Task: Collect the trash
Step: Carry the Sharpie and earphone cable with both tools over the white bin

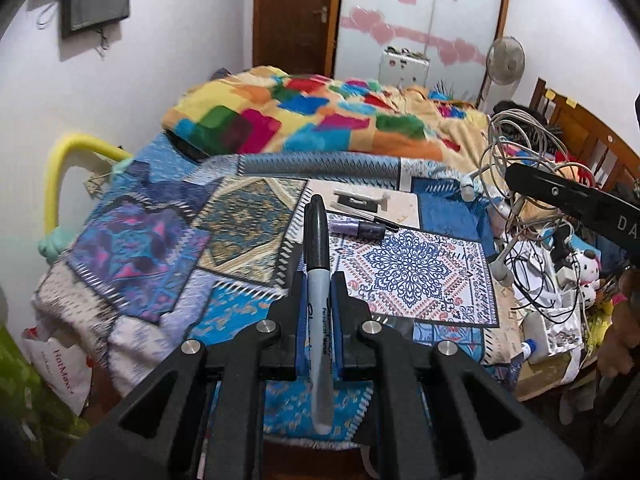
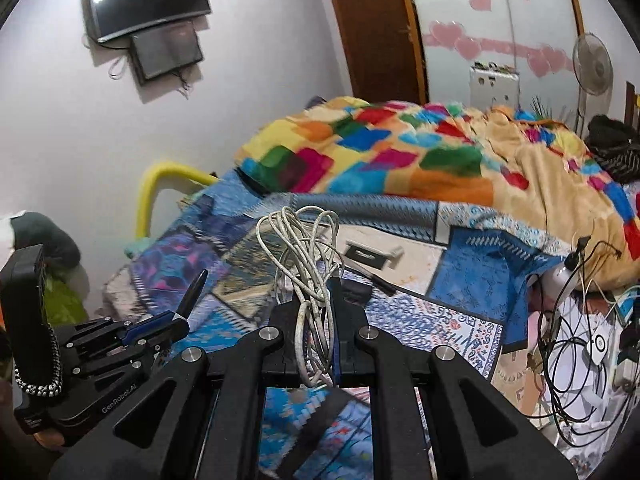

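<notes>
Blue patchwork cloth point(image 1: 168, 240) covers the near part of the bed, its panels printed in paisley, zigzag and lace-like patterns, and a bright blanket point(image 1: 320, 120) of coloured blocks lies heaped along the far edge. White walls close the room; a dark screen point(image 2: 148, 0) hangs on the left wall, a brown door point(image 1: 296, 12) stands behind the bed beside a pale wardrobe point(image 1: 424, 12) with pink heart stickers, and a standing fan point(image 1: 506, 58) sits by the far right corner. A yellow padded rail point(image 1: 60, 168) curves at the bed's left edge. On the right edge lies a clutter of cables, papers and small toys point(image 1: 552, 272).

The left gripper point(image 1: 319, 300) holds a black-capped permanent marker point(image 1: 318, 280) upright between its fingers, the cap pointing toward the far edge, lifted over the middle of the bedcover. The right gripper point(image 2: 316, 304) pinches a bundle of white cable point(image 2: 308, 264), whose loops rise above the fingers while the tail hangs below them. On the cloth beyond both, near the bed's centre, lie a purple tube point(image 1: 356, 228) and a small black and white packet point(image 1: 358, 200), apart from either gripper.
</notes>
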Tool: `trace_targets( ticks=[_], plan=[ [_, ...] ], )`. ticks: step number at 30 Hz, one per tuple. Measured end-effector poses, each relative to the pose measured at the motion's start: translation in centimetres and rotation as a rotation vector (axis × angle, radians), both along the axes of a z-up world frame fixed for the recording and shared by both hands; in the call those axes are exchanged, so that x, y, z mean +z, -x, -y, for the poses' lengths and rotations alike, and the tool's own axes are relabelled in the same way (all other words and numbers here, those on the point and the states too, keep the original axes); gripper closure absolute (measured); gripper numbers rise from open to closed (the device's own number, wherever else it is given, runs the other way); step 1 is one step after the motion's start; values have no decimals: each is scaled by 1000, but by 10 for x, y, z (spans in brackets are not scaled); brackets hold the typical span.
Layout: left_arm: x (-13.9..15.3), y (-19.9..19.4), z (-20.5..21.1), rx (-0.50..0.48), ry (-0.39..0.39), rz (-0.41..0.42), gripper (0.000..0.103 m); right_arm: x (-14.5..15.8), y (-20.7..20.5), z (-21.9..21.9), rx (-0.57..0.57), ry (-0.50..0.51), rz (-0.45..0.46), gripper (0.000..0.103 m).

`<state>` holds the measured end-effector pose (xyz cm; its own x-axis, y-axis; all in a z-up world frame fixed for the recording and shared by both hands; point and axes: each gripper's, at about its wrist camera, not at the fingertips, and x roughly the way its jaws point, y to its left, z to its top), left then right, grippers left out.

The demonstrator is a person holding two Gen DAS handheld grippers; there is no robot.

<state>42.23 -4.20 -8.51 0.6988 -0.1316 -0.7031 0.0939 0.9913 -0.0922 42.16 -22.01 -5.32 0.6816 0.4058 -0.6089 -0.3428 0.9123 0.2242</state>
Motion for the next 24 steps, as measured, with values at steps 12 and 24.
trace_targets(
  ticks=[12,24],
  plan=[
    [41,113,-67,135,9,54,93,37,80,-58,139,-10,58,95],
    [33,210,-150,308,10,38,93,26,139,-147,325,4,33,95]
  ],
)
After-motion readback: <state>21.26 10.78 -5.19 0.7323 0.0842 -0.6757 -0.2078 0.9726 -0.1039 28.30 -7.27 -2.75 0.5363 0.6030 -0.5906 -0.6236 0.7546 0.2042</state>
